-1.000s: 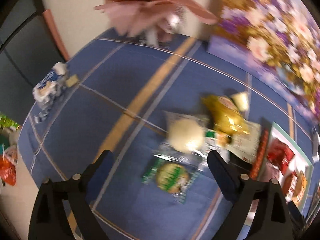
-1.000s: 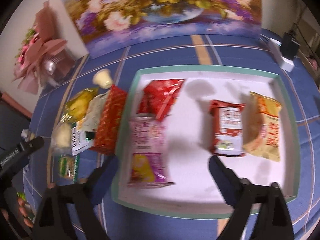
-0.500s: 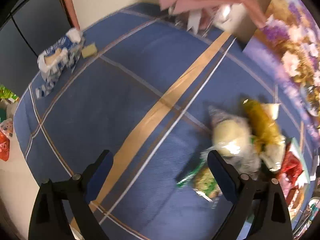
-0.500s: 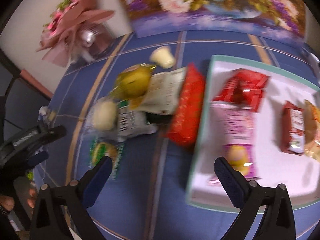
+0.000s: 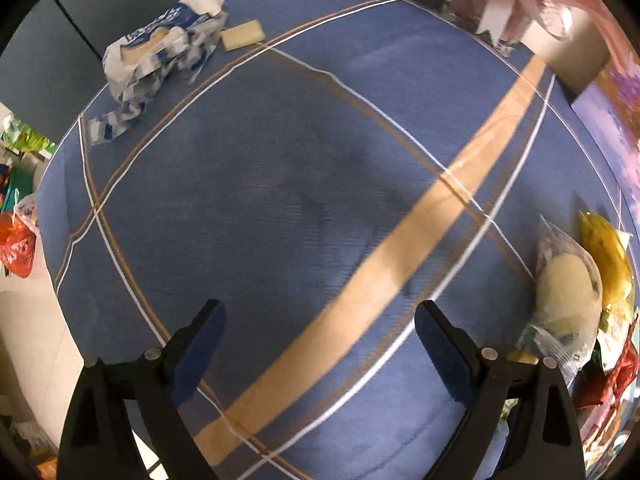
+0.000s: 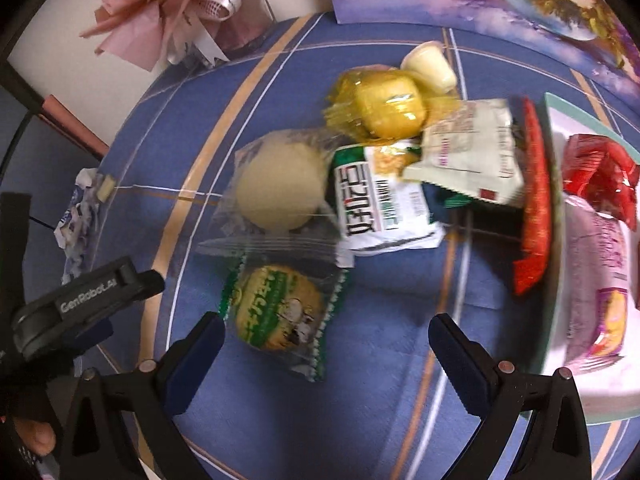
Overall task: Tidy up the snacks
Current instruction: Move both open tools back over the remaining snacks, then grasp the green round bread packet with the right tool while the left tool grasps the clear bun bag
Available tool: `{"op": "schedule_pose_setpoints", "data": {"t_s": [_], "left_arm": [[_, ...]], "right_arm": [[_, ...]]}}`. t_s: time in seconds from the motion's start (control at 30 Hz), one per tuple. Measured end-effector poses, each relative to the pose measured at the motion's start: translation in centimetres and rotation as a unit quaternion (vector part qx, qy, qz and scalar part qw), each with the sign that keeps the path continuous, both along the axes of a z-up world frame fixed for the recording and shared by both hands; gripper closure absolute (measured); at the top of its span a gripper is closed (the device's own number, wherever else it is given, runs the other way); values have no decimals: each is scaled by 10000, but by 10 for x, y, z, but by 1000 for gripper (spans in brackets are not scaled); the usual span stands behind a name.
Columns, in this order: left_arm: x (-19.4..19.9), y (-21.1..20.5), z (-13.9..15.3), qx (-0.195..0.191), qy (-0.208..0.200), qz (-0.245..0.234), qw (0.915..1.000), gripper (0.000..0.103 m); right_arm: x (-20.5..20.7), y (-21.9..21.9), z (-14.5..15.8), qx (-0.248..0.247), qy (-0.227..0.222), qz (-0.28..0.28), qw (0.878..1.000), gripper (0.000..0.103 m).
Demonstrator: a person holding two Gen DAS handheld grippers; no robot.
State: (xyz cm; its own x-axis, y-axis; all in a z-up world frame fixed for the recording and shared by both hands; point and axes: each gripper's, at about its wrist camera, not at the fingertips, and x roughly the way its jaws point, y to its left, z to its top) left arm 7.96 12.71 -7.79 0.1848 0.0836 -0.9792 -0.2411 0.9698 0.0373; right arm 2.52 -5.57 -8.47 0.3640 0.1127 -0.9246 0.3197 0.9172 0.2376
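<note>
The right claw (image 6: 324, 344) is hanging wide open over the blue-clothed bench (image 6: 380, 360), gripping nothing; a green-wrapped round biscuit (image 6: 276, 312) is lying just off its left finger, toward 11 o'clock. Other snacks are piling up at 12 o'clock: a pale bun in clear wrap (image 6: 280, 184), a yellow packet (image 6: 384, 108), a green-and-white pack (image 6: 380, 200). The white tray (image 6: 560, 120) is sitting at 3 o'clock. The left claw (image 5: 318, 344) is gaping empty over bare cloth, the snack pile (image 5: 568, 292) at its 3 o'clock.
</note>
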Motion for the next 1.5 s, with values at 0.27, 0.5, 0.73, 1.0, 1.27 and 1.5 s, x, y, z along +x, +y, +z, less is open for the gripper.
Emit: {"op": "schedule_pose_setpoints", "data": {"t_s": [0.27, 0.5, 0.73, 1.0, 1.27, 1.5], "left_arm": [[0, 17, -2, -285, -54, 207, 9994, 8], [0, 22, 2, -445, -104, 220, 9987, 8], [-5, 14, 9, -538, -183, 85, 9983, 8], [-2, 2, 9, -864, -192, -38, 9961, 8], [-7, -28, 10, -1389, -95, -147, 9902, 8], [0, -54, 16, -1614, -118, -409, 9860, 8]], "right_arm": [[21, 18, -15, -253, 168, 65, 9995, 0], [19, 22, -19, -558, 151, 118, 9983, 4], [4, 12, -15, -543, 19, 85, 9985, 22], [-10, 8, -11, -396, -135, 129, 9990, 47], [-28, -11, -2, -482, -19, 74, 9988, 47], [-45, -28, 21, -638, -199, 13, 9978, 48]]}}
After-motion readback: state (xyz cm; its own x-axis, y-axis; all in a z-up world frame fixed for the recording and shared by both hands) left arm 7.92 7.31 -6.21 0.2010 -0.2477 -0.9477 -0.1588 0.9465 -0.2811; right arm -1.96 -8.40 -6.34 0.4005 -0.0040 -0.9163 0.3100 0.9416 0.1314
